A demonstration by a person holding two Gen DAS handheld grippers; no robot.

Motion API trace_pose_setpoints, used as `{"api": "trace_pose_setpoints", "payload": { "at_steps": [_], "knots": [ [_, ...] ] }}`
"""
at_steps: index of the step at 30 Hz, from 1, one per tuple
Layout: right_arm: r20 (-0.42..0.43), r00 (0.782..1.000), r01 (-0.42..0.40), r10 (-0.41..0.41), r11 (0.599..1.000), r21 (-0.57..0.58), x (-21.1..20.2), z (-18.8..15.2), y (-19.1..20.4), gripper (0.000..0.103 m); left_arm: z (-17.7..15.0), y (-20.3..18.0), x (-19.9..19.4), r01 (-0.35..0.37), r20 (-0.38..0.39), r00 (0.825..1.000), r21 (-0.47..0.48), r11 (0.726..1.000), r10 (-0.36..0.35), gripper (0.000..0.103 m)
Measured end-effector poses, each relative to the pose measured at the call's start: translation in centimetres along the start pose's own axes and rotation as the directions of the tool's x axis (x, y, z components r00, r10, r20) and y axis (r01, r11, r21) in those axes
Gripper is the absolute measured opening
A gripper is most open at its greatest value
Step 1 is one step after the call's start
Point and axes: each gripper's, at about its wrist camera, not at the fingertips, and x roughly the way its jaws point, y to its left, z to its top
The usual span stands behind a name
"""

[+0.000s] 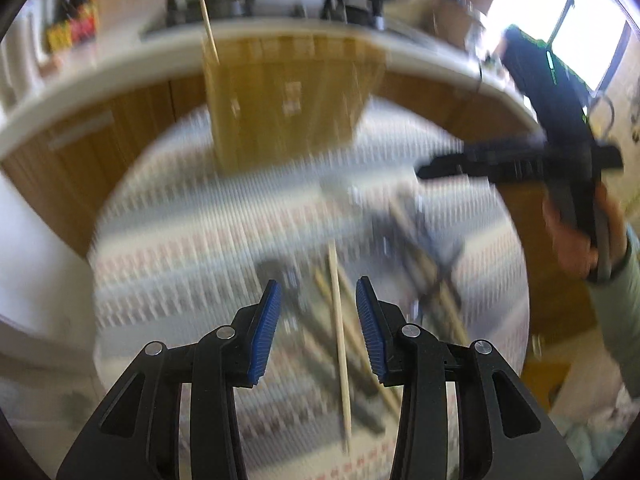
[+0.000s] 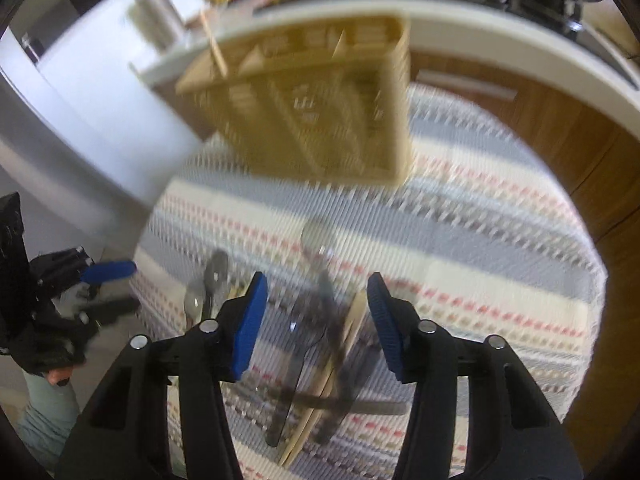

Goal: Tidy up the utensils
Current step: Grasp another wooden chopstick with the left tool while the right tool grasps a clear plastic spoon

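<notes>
Both views are motion-blurred. A wooden utensil organizer (image 1: 286, 108) with several compartments stands at the far side of a striped mat (image 1: 208, 232); one chopstick (image 1: 209, 28) sticks up from it. It also shows in the right wrist view (image 2: 320, 120). Loose utensils lie on the mat: a wooden chopstick (image 1: 340, 344) between my left gripper's (image 1: 318, 292) open, empty jaws, and dark-handled cutlery (image 1: 424, 256) to its right. My right gripper (image 2: 316, 292) is open and empty above a pile of spoons (image 2: 316, 240), dark cutlery and a wooden stick (image 2: 340, 360).
A white countertop edge (image 1: 100, 68) with wooden cabinet fronts curves behind the mat. The right gripper and the hand that holds it (image 1: 572, 152) hang at the right of the left wrist view. The left gripper (image 2: 60, 288) shows at the left of the right wrist view.
</notes>
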Motion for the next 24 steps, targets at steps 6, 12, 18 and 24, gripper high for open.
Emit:
{"api": "trace_pose_setpoints", "payload": {
  "at_steps": [6,12,18,24],
  "knots": [
    [-0.084,0.996,0.015,-0.016,1.000,-0.004,3.4,0.9,0.5,0.039,-2.3,-0.2,2.9,0.041,-0.145,0.989,0.002,0.999,-0.040,0.037],
    [-0.148,0.988,0.043,-0.045,0.999,-0.018,6.1,1.9,0.6,0.039,-2.5,-0.6,4.8,-0.003,-0.219,0.976,0.002,1.000,0.004,0.034],
    [-0.202,0.976,0.078,-0.085,0.996,-0.043,8.7,2.4,1.4,0.034,-2.4,-0.6,6.0,-0.030,-0.240,0.970,-0.001,1.000,0.029,0.028],
    [-0.225,0.964,0.118,-0.139,0.987,-0.104,10.1,2.4,2.8,0.030,-1.8,-1.9,7.5,-0.057,-0.252,0.966,0.021,0.998,0.060,0.028]
  ]
}}
